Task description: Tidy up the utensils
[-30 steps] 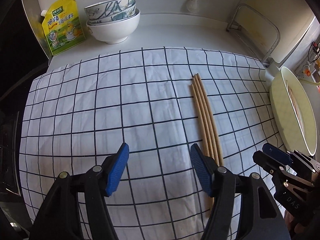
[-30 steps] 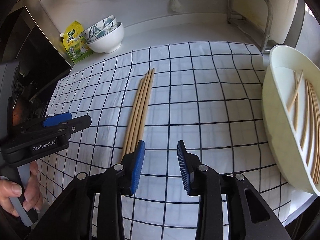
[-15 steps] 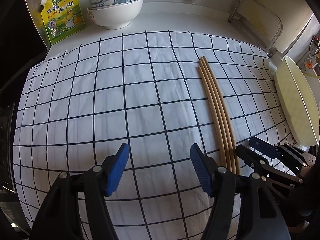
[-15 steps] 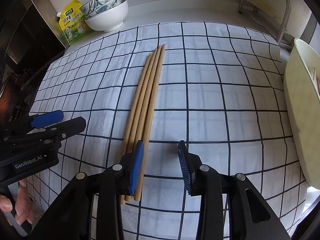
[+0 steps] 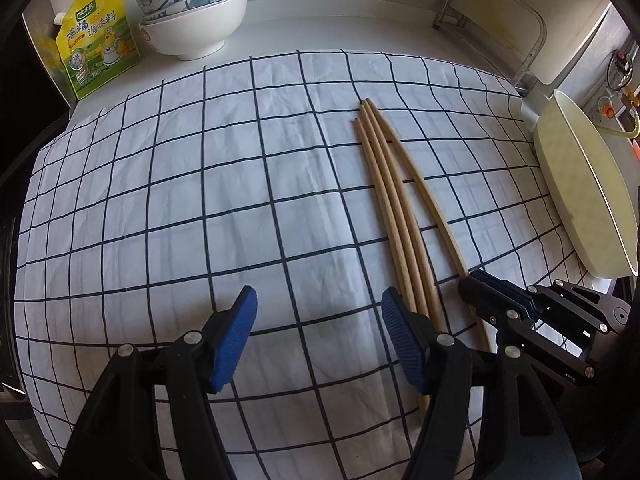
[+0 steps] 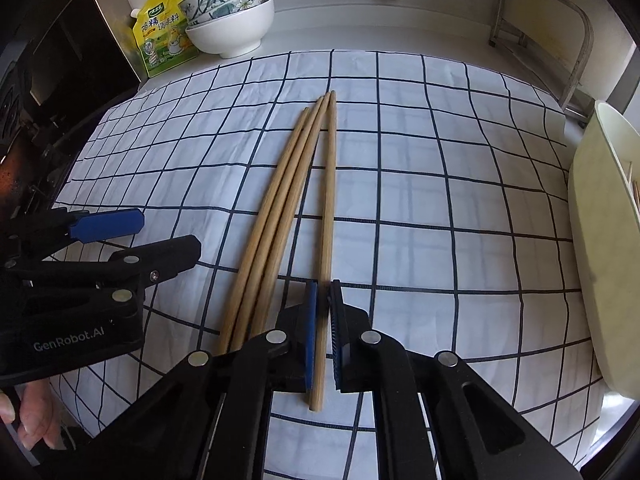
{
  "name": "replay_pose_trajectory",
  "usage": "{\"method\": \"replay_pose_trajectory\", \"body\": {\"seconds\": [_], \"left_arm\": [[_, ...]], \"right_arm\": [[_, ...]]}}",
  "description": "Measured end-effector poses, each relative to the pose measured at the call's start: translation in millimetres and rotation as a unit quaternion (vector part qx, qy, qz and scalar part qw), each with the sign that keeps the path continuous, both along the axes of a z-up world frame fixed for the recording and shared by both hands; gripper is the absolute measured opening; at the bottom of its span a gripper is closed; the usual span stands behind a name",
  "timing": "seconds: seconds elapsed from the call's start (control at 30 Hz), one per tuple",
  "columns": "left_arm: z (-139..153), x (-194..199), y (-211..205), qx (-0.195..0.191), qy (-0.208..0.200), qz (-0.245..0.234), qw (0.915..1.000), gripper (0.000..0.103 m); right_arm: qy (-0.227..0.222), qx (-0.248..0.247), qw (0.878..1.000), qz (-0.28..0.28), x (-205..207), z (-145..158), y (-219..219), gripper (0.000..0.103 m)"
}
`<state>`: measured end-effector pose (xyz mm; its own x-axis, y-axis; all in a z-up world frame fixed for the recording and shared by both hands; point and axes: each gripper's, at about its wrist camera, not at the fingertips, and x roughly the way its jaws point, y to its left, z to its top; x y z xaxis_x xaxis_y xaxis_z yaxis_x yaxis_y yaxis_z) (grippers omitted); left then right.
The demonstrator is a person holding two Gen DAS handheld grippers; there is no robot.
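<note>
Several wooden chopsticks lie on a checked cloth [image 5: 160,200]. My right gripper [image 6: 323,286] is shut on the near end of the rightmost chopstick [image 6: 329,200], which is splayed apart from the other three chopsticks [image 6: 280,208]. In the left wrist view the held chopstick [image 5: 424,196] runs to the right gripper [image 5: 472,280], beside the three chopsticks [image 5: 392,208]. My left gripper [image 5: 320,296] stands open over bare cloth just left of them, with nothing between its fingers; the right wrist view shows this left gripper [image 6: 168,236] at the left edge. A cream tray [image 6: 596,216] sits at the right.
Stacked bowls [image 5: 192,20] and a yellow seasoning pouch [image 5: 96,56] stand at the back left. A metal rack [image 5: 500,20] stands at the back right, behind the cream tray [image 5: 580,184]. A person's hand [image 6: 32,420] holds the left gripper's handle.
The right gripper's jaws have closed on the rightmost chopstick, and its near end has swung away from the other three. Both grippers have come lower over the cloth.
</note>
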<state>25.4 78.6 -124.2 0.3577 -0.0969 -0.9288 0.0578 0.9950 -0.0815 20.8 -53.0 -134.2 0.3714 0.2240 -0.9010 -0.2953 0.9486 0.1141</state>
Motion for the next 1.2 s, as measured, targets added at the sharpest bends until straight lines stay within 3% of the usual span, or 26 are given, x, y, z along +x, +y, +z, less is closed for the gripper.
{"method": "replay_pose_trajectory", "body": {"seconds": [0.23,0.6,0.7,1.03,1.2], "left_arm": [[-6,-1,-26,0.012,-0.004,-0.016,0.9998,0.067],[-9,6,-30,0.032,-0.015,0.006,0.9994,0.070],[-9,5,-26,0.036,-0.016,0.013,0.9991,0.072],[-12,1,-30,0.051,-0.016,0.027,0.9982,0.075],[-16,2,-34,0.068,-0.015,0.024,0.9973,0.082]], "right_arm": [[0.006,0.002,1.000,-0.030,-5,1,-34,0.006],[0.014,0.005,0.999,-0.045,-16,1,-60,0.006],[0.017,0.018,0.998,-0.051,-15,3,-65,0.019],[0.015,0.027,0.998,-0.050,-10,7,-69,0.024],[0.014,0.028,0.998,-0.049,-10,7,-69,0.024]]}}
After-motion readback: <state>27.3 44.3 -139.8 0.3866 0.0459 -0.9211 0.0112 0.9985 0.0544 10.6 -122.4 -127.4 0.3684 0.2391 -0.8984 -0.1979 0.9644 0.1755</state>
